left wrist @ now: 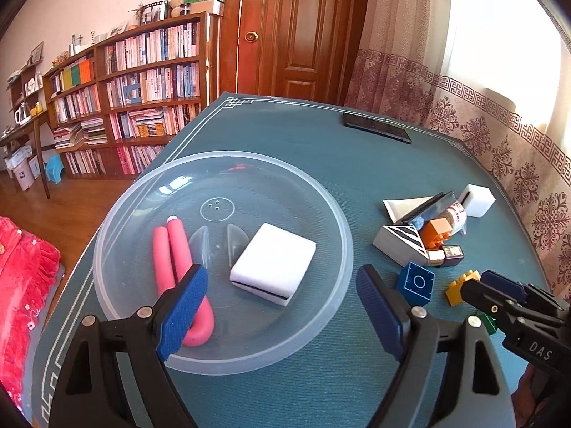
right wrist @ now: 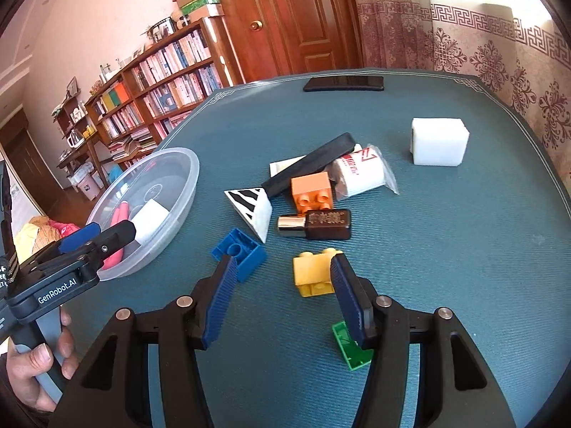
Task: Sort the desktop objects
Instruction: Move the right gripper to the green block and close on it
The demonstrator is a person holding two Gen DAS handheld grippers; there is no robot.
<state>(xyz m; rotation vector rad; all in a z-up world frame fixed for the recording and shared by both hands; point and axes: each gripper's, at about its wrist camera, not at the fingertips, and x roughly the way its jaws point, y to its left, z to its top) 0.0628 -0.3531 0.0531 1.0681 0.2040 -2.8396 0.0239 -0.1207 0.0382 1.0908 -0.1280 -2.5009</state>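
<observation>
Beside the yellow brick (right wrist: 314,274), right hand-held gripper (right wrist: 282,292) gapes.

A dish (left wrist: 321,196) is set at the left of the desk (right wrist: 464,249), with a sponge (left wrist: 273,264) and a bent stick (left wrist: 175,249) lying in it. To its right, blocks (right wrist: 314,274) and small packages (right wrist: 360,174) are clustered. Behind them, near the far edge, a phone (right wrist: 344,83) is laid.

Wooden bookshelf (left wrist: 142,82), brown door (left wrist: 296,28), patterned curtains (left wrist: 499,135), bright daylight

Bright daylight blows out the curtained window (left wrist: 506,35); fisheye edges bend darkly.
</observation>
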